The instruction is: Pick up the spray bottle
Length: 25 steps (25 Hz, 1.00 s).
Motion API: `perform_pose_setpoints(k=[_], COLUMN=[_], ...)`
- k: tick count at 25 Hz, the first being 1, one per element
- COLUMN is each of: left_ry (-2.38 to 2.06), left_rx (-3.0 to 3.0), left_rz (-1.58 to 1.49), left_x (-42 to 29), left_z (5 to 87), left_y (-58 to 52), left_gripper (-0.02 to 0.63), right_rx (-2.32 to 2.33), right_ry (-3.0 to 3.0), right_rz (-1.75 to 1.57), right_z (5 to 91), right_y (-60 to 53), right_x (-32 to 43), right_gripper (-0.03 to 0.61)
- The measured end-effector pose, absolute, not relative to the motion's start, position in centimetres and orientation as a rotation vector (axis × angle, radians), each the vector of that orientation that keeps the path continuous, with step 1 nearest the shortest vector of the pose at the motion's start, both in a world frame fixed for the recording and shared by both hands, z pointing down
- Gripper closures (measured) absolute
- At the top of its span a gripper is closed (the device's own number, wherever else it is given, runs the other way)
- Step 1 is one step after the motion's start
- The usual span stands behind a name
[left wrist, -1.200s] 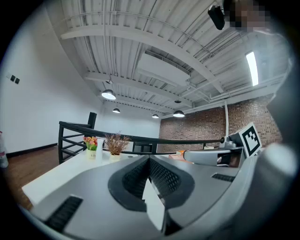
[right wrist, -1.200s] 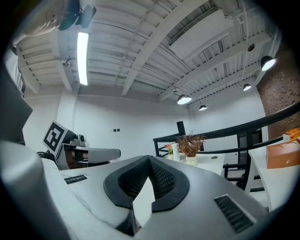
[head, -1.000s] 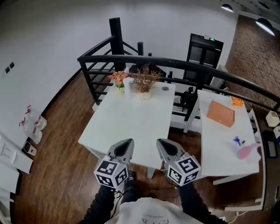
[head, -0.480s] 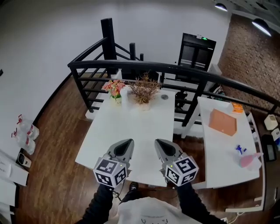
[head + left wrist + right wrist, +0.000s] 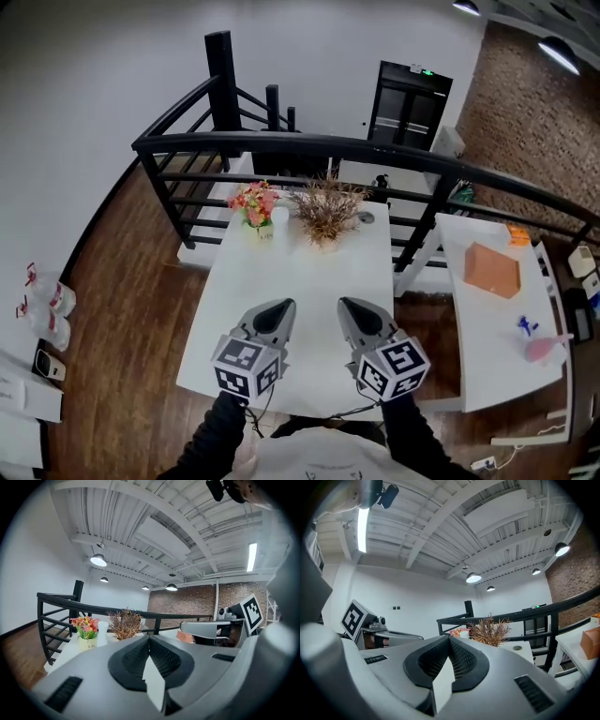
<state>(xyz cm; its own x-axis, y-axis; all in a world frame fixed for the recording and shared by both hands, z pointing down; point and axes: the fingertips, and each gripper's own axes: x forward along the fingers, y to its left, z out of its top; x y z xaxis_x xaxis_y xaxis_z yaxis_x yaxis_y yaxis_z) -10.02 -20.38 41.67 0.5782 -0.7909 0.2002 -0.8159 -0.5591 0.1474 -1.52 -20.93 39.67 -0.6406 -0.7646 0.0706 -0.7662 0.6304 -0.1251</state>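
Note:
The spray bottle (image 5: 538,344), pink with a blue trigger head, lies on the far right white table (image 5: 487,328), well to the right of both grippers. My left gripper (image 5: 278,310) and right gripper (image 5: 354,308) are held side by side over the near part of the middle white table (image 5: 300,267). Both are shut with nothing in them. In the left gripper view the left gripper (image 5: 149,639) has its black pads pressed together. The right gripper (image 5: 449,641) looks the same in the right gripper view. The bottle shows in neither gripper view.
A pot of pink flowers (image 5: 254,202), a white cup and a dried plant (image 5: 326,208) stand at the middle table's far end. An orange box (image 5: 492,270) lies on the right table. A black railing (image 5: 375,150) curves behind both tables. Wood floor lies to the left.
Both grippers have advanced together from in front of the middle table to over its near part, still shut. The tables now sit closer and more centred in the head view.

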Motion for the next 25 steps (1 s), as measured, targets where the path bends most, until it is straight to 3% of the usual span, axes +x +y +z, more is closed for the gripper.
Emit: perform_pose_setpoints(k=[19,22,25], left_ry=[-1.507,-1.613,-1.695], left_rx=[2.48,2.432,2.355], left_rz=[0.189,0.239,0.289], left_x=[-12.8,-13.9,-15.0], left_z=[45.2,47.2,49.9], left_y=[-34.5,-39.2,-44.4], left_gripper=[0.62,0.547,0.434], right_rx=[1.279,1.289,1.3], right_ry=[-2.785,-2.782,-2.78], right_rz=[0.284,0.3,0.323], right_z=[42.6,43.6,44.3], right_y=[-29.3,-30.8,-32.0], right_x=[-3.5,-3.4,-3.3], right_gripper=[0.6,0.6,0.6])
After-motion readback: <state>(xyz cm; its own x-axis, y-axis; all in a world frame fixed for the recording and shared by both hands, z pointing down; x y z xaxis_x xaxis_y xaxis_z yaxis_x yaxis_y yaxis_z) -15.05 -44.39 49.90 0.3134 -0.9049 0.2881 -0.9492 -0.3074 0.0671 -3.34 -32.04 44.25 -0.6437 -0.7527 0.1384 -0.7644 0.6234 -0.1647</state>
